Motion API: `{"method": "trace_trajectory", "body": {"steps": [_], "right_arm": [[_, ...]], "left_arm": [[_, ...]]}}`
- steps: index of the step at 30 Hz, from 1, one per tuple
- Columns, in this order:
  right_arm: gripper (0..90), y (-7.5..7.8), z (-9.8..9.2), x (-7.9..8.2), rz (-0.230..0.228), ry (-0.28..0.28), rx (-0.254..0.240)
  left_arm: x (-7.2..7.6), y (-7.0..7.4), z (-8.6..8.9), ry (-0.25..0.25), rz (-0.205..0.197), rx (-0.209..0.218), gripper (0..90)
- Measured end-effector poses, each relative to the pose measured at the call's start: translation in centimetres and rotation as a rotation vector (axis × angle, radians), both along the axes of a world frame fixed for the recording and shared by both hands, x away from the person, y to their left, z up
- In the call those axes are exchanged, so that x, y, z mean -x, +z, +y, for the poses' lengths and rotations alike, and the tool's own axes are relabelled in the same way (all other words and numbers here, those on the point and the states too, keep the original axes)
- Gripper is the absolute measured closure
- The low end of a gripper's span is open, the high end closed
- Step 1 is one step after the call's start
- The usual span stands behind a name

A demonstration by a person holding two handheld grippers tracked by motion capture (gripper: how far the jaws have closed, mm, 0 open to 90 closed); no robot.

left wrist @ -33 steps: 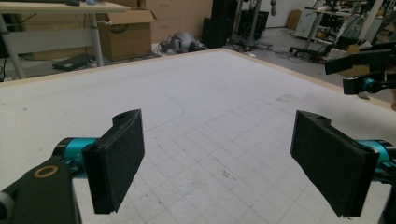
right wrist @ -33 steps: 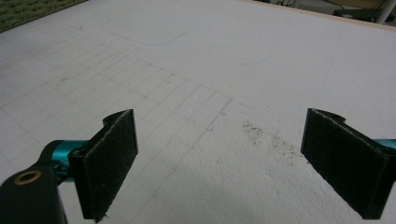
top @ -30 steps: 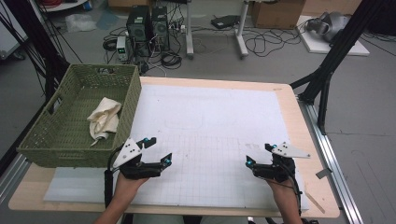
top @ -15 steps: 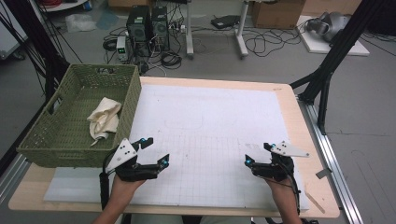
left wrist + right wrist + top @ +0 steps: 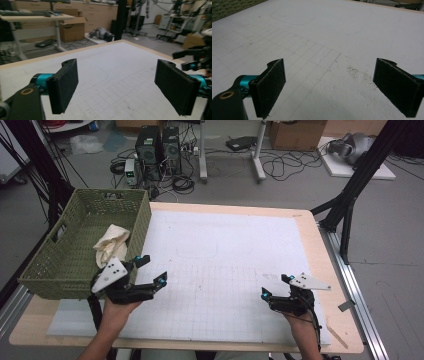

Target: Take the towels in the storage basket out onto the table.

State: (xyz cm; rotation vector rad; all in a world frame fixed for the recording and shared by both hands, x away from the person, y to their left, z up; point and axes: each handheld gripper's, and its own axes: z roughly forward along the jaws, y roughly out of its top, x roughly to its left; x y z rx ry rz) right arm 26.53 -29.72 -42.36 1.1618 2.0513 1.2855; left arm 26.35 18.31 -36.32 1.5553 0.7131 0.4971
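High view: the left gripper [image 5: 148, 271] sits at the lower left of the frame, just beside the near right corner of the green woven basket [image 5: 55, 270], with its jaws spread wide and nothing between them. A cream cloth [image 5: 111, 243] lies crumpled inside the basket, against its right wall, close to the left gripper but apart from it. The right gripper [image 5: 276, 286] sits at the lower right of the frame, well apart from the left one, over the white gridded mat [image 5: 220, 255] that covers most of the wooden table [image 5: 312, 235]; its jaws also stand wide open and hold nothing. A hand and forearm enter from the bottom edge behind each gripper. Left gripper view: the left gripper [image 5: 116, 87] shows two black padded jaws far apart at the lower left and lower right of the frame, with bare mat between them; the other gripper appears at the right edge. Right gripper view: the right gripper [image 5: 329, 87] likewise shows both pads far apart above bare mat, with a strip of the basket in the upper left corner.
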Motion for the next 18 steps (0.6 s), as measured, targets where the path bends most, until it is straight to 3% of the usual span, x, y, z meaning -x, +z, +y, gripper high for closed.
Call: {"method": "trace_trajectory", "body": {"steps": [9,15,18], "right_arm": [[10.2,0.0,0.6,0.1,-0.002,0.023,-0.004],[10.2,0.0,0.5,0.0,0.005,0.019,-0.011],[10.2,0.0,0.5,0.0,0.005,0.020,-0.010]], "left_arm": [[-2.0,4.1,3.4,0.031,-0.026,-0.025,17.8],[-4.0,6.5,7.4,0.124,-0.027,-0.044,22.3],[-5.3,7.0,9.3,0.168,-0.005,-0.060,25.3]]}}
